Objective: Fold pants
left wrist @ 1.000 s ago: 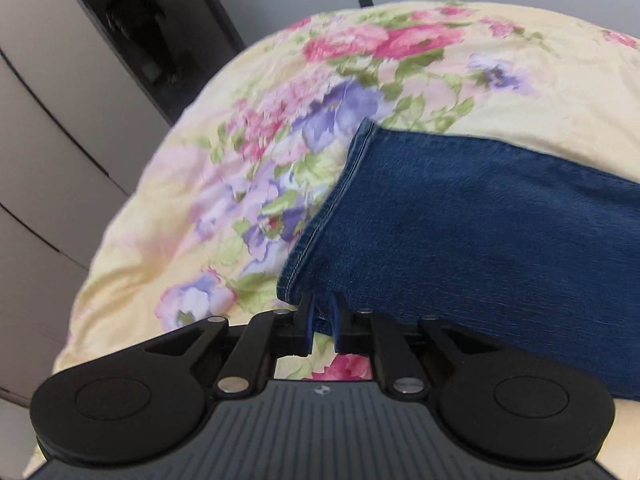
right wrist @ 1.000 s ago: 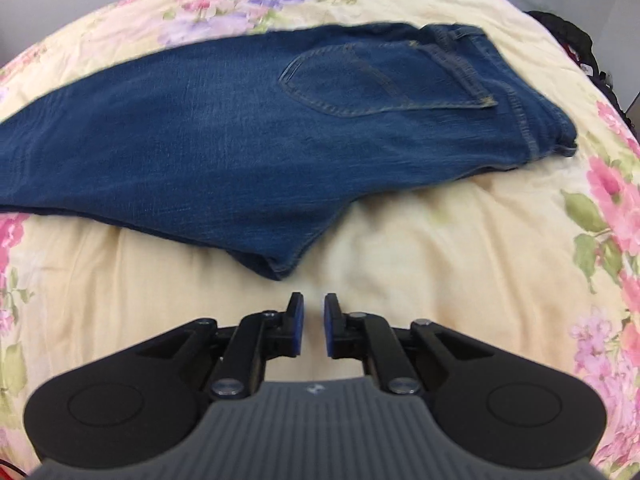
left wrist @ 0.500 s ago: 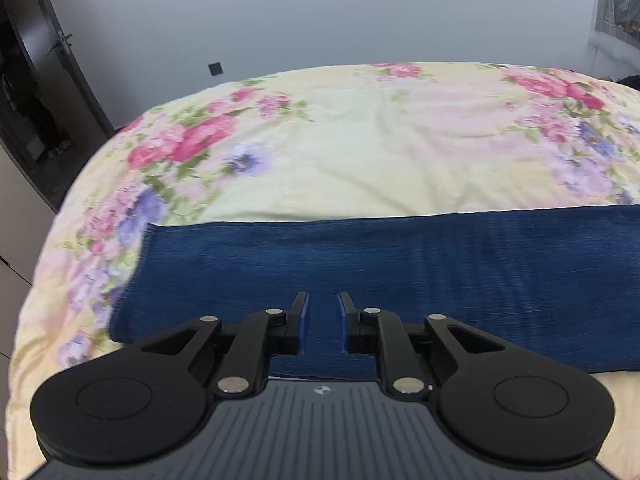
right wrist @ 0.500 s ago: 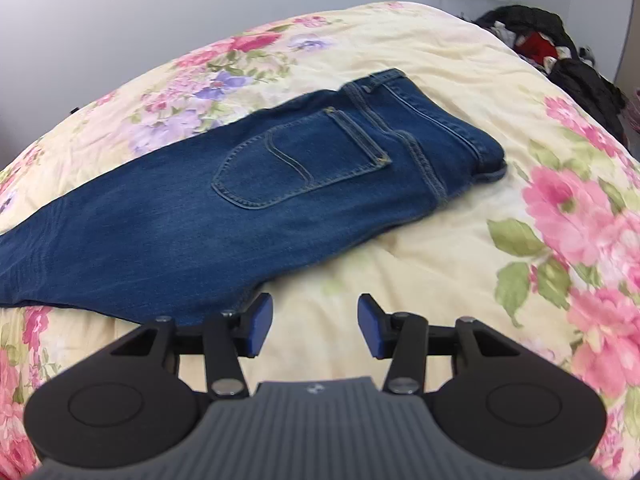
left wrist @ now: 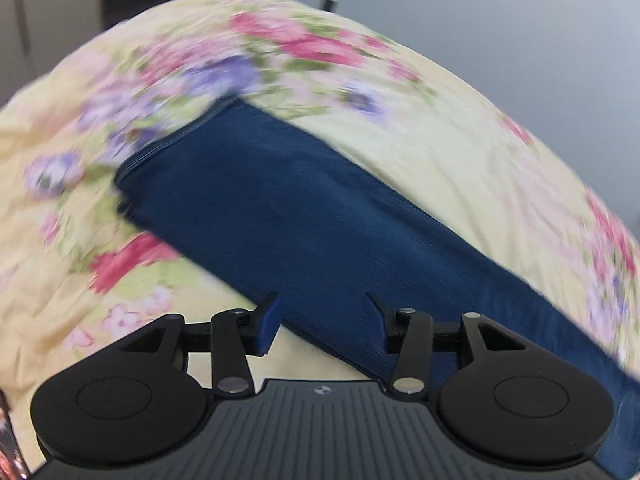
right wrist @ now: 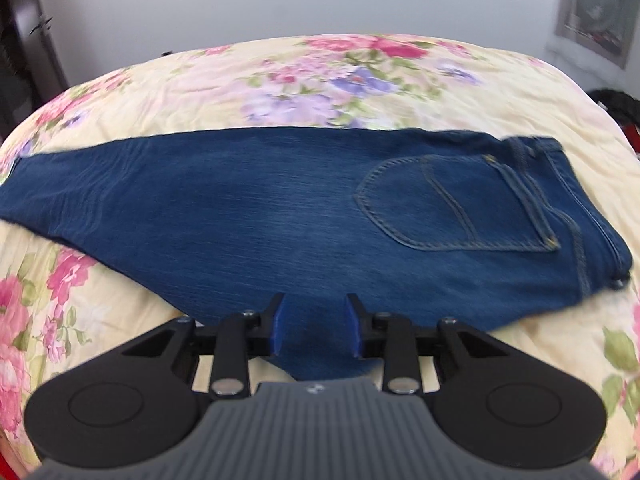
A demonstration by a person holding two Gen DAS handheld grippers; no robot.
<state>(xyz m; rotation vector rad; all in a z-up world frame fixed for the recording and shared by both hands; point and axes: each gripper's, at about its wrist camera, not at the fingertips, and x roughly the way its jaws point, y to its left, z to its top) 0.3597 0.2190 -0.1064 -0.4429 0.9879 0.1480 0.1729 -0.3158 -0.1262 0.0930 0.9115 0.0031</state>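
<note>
Pants halved lengthwise, cross-folds to come

Pants point(right wrist: 280, 216) lie flat on the bed point(right wrist: 360, 80); left tongs point(left wrist: 322, 322) apart, opening; right tongs point(right wrist: 314, 326) apart, closing over the crotch edge, seemingly unclamped.

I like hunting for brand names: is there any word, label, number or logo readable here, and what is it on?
No readable text in either view.
Small round emblem on the left gripper body: no letters to read.
Similar mark on the right gripper: too blurred.
Jeans back pocket: stitching only, no label visible.

Dark blue jeans point(right wrist: 280, 216) lie flat, halved lengthwise, back pocket up.
</note>
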